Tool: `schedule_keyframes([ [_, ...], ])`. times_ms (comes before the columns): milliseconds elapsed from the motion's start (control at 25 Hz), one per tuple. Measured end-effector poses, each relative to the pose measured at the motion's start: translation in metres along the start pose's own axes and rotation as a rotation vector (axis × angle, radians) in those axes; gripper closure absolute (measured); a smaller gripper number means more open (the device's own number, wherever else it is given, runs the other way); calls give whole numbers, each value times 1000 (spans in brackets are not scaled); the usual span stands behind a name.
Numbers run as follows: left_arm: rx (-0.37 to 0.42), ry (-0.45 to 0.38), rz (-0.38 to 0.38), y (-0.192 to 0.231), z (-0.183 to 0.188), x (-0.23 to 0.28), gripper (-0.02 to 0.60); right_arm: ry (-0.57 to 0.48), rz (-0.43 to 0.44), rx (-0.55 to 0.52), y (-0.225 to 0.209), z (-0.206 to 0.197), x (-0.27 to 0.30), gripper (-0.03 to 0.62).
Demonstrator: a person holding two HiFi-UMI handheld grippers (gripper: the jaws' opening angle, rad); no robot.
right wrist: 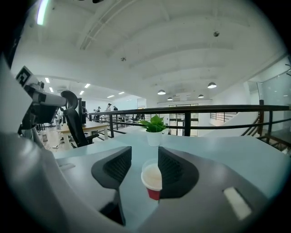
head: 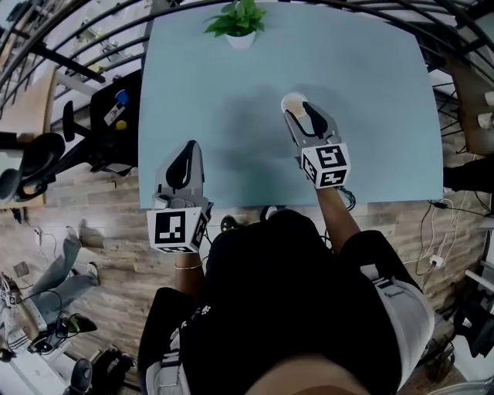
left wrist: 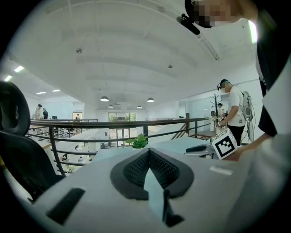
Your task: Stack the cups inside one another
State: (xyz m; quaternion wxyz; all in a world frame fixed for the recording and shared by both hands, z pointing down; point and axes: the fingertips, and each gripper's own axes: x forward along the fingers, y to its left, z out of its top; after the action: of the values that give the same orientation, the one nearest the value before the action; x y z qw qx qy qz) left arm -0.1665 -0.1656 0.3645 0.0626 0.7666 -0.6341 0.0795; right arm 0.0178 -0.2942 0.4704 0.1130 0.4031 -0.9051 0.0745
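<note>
A red paper cup with a white inside stands on the pale blue table, between the jaws of my right gripper. It sits against the right-hand pad, while a gap of table shows between it and the left-hand pad. In the head view the cup is at the tips of the right gripper, mid-table. My left gripper hovers at the table's near edge, well left of the cup, with its jaws together and nothing in them.
A small potted plant in a white pot stands at the table's far edge, straight beyond the cup. Railings run behind the table. An office chair stands off its left side. A person stands far off to the right.
</note>
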Motion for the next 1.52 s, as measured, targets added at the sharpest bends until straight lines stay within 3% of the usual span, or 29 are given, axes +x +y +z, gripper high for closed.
schedule_keyframes([
  [320,10,-10,-91,-7,-1,6,589,-88,38,102,23,21,-29,583],
  [880,19,-11,-199,-23,-10,-2,589,-133,26,101,54,30,-76,583],
  [1520,6,-3,-191,-10,-20,-24,589,-144,49,83,80,38,-83,583],
])
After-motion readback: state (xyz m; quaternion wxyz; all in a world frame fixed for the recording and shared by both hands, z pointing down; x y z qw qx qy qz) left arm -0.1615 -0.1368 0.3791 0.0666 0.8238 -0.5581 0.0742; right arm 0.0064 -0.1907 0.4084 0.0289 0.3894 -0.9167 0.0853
